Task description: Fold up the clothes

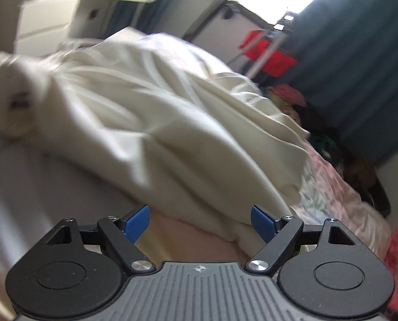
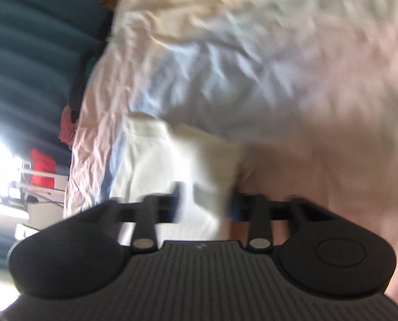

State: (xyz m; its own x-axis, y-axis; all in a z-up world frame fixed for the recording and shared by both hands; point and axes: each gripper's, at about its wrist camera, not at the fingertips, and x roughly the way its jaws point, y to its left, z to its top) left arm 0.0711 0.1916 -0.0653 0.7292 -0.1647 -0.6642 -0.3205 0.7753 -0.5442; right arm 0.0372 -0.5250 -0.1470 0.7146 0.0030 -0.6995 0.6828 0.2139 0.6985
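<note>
The left gripper (image 1: pixel 200 220) hangs over the bed (image 1: pixel 340 187) with its blue pads (image 1: pixel 137 220) spread wide and nothing between them. Just past its tips lies a cream garment (image 1: pixel 156 112), crumpled in long folds across the middle of the bed and running up toward the far side, where a bunched end (image 1: pixel 9 91) is lifted off the covers. The near hem of the garment rests on the pink floral bedspread close to the left gripper's right pad. A pile of dark and pink clothes (image 1: pixel 306 112) sits along the bed's right edge, in front of a teal curtain (image 1: pixel 359 67). A red cloth (image 1: pixel 268 53) hangs on a rack beyond it.

In the right wrist view the picture is smeared. The right gripper (image 2: pixel 205 203) has its fingers parted, with a white piece of cloth (image 2: pixel 183 160) lying in the gap; the pads seem to stand clear of it, though the blur leaves that uncertain. Pale pink and blue bedding (image 2: pixel 252 67) fills the rest.
</note>
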